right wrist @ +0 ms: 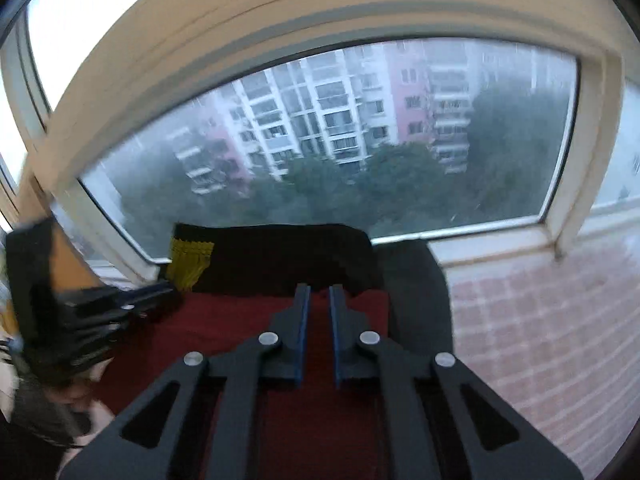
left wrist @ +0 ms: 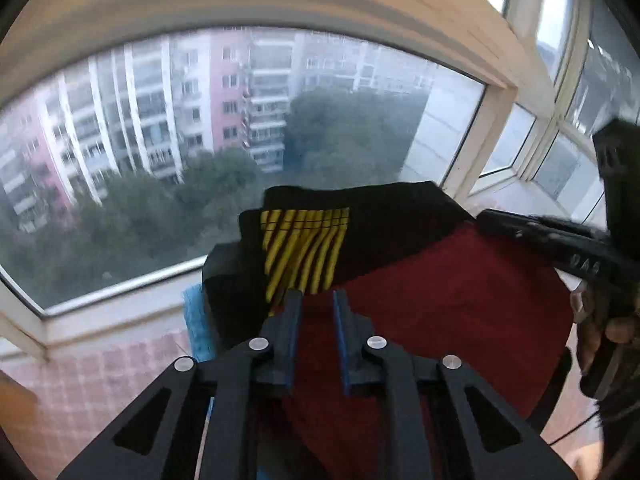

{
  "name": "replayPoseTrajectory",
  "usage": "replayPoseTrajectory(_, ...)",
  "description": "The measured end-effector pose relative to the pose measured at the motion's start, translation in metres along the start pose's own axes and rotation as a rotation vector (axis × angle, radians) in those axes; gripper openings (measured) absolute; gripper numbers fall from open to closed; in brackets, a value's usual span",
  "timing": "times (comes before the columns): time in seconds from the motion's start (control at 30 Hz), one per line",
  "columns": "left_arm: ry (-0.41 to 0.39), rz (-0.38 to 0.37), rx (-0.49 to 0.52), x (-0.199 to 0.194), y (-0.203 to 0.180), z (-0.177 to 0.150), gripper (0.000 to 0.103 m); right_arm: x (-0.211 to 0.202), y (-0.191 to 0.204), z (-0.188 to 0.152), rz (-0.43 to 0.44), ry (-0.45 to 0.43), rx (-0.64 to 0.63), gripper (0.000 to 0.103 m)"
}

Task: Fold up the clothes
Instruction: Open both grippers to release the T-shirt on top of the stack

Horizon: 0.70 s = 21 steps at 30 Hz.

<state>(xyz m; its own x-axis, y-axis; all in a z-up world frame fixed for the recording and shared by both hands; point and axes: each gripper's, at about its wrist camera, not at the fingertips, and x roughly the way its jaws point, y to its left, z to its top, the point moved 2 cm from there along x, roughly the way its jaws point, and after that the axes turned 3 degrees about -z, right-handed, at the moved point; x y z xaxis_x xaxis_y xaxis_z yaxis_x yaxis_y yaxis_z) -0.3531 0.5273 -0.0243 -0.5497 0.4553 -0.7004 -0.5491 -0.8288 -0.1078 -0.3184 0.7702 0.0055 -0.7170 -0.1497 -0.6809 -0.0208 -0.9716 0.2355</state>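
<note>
A dark red garment with a black upper part and a panel of yellow stripes hangs lifted in front of a window. My left gripper is shut on its red cloth just below the striped panel. My right gripper is shut on the same garment near the seam between red and black. From the left wrist view the right gripper reaches the garment's right edge. In the right wrist view the left gripper holds the left edge beside the yellow stripes.
A large window with a white frame fills the background, with apartment blocks and trees outside. A pink tiled wall runs under the sill. A blue object shows left of the garment. A person's hand holds the right gripper's handle.
</note>
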Motion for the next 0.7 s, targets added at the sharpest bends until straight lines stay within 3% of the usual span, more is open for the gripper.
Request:
replayPoseTrajectory(0.13,-0.007,0.023,0.017,-0.02,-0.003,-0.008,0.017,-0.043,0.037,-0.022,-0.115,-0.078,-0.129,0.02)
replayPoseTrajectory(0.2,-0.011,0.035,0.026,-0.03,-0.004,-0.012,0.026,-0.055,0.057,-0.04,-0.152,-0.081,-0.201,0.055)
replayPoseTrajectory(0.23,-0.012,0.041,0.03,-0.035,-0.005,-0.014,0.035,-0.055,0.06,-0.049,-0.175,-0.065,-0.213,0.06)
replayPoseTrajectory(0.3,-0.016,0.053,0.038,-0.045,-0.006,-0.018,0.047,-0.047,0.064,-0.065,-0.246,-0.003,-0.217,0.061)
replayPoseTrajectory(0.37,-0.022,0.062,0.052,-0.06,-0.016,-0.026,0.05,-0.049,0.06,-0.072,-0.301,0.019,-0.193,0.061)
replayPoseTrajectory(0.57,-0.059,0.082,0.091,-0.11,-0.043,-0.046,0.067,-0.109,0.067,-0.085,-0.234,-0.069,-0.046,0.061)
replayPoseTrajectory(0.63,-0.078,0.092,0.111,-0.125,-0.05,-0.05,0.075,-0.131,0.076,-0.095,-0.256,-0.092,-0.036,0.061)
replayPoseTrajectory(0.7,-0.092,0.1,0.131,-0.141,-0.057,-0.058,0.076,-0.15,0.093,-0.109,-0.27,-0.107,-0.04,0.062)
